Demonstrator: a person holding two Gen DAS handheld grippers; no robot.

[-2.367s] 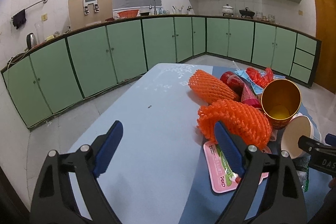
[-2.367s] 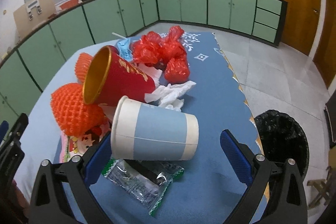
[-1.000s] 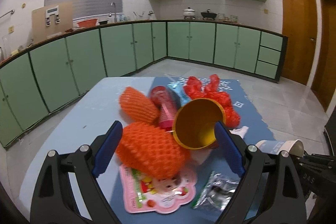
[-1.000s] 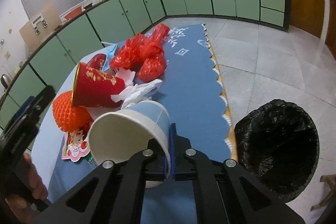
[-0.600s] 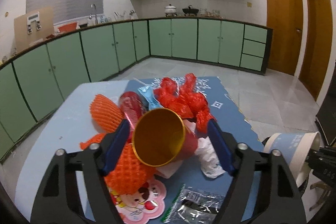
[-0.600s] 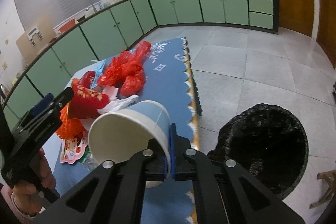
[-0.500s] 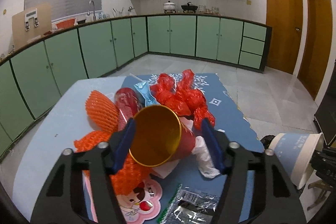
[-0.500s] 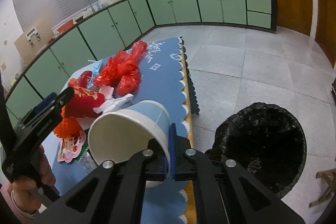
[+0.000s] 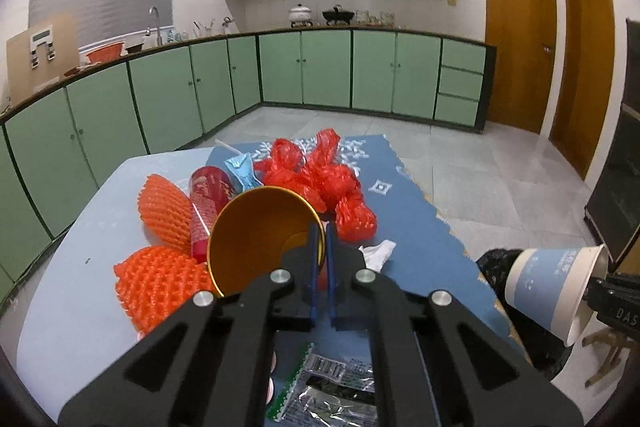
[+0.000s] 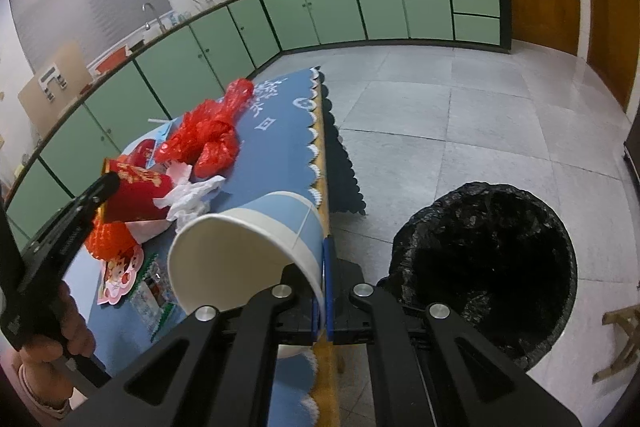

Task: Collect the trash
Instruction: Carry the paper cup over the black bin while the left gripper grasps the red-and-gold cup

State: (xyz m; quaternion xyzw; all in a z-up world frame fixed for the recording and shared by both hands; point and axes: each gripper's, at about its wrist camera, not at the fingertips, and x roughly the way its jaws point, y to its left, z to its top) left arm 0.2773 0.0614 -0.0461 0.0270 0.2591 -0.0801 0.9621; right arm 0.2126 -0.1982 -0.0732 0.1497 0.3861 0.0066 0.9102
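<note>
Right hand-held gripper (image 10: pixel 323 291) is pinching the rim of the blue paper cup (image 10: pixel 248 247), held past the surface's (image 10: pixel 280 147) right edge, long axis pointing away from the camera. The black-lined bin (image 10: pixel 488 267) sits on the floor, to the right of and below the cup. Likely next: shift right, release. Left hand-held gripper (image 9: pixel 320 267) is clamped on the gold-lined red cup's (image 9: pixel 256 235) rim, in the trash pile mid-surface, farther from the bin.

My lenses show an evenly lit, dimmish room (soft overhead light); edges bend, dark corners, slight blur throughout.
</note>
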